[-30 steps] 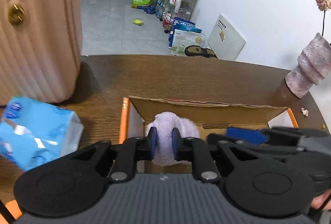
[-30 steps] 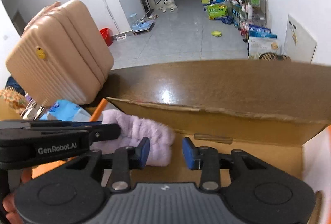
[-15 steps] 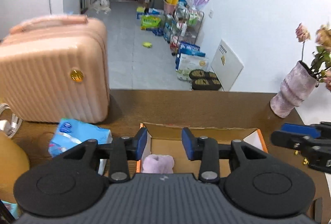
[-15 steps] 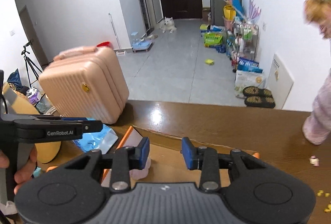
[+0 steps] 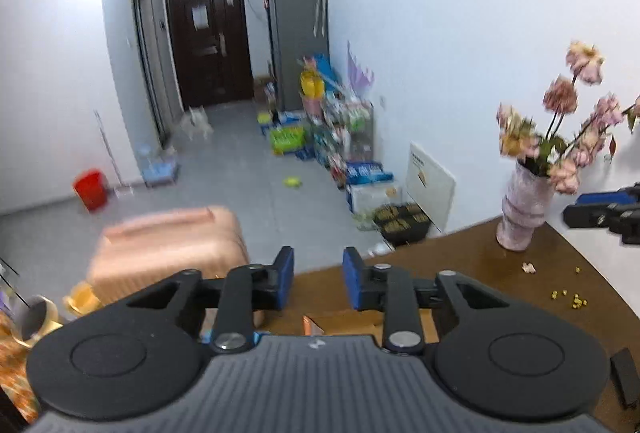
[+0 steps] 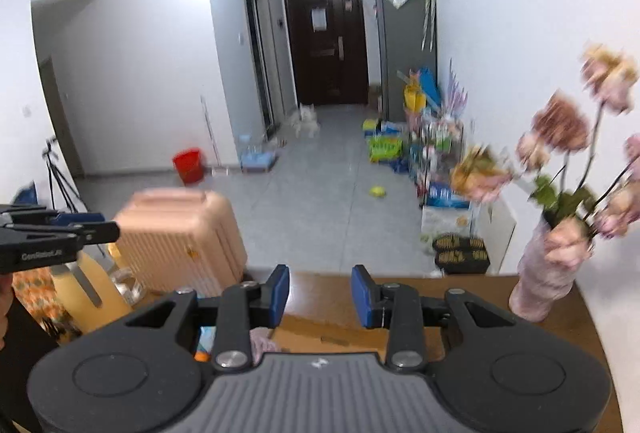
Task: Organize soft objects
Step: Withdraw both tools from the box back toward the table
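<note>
High above the table, my left gripper [image 5: 318, 283] has its blue pads apart with nothing between them; its jaws are closing. My right gripper [image 6: 320, 297] is open and empty too. Far below, the open cardboard box [image 5: 344, 321] shows mostly hidden behind the gripper body. In the right wrist view a corner of the fluffy purple soft thing [image 6: 262, 343] lies in the box [image 6: 320, 333], at its left end. The left gripper [image 6: 114, 231] reaches in from that view's left edge, and the right gripper [image 5: 570, 213] shows at the right edge of the left wrist view.
A pink suitcase [image 5: 168, 249] stands at the left on the brown table [image 5: 500, 281]. A vase of dried flowers [image 5: 524, 217] stands at the right, with petals scattered near it. A blue tissue pack [image 6: 206, 339] lies left of the box. A yellow container [image 6: 88, 293] stands farther left.
Both grippers have risen far above the box. The left gripper has let go of the purple soft thing, which stays in the box. The views now take in the whole room.
</note>
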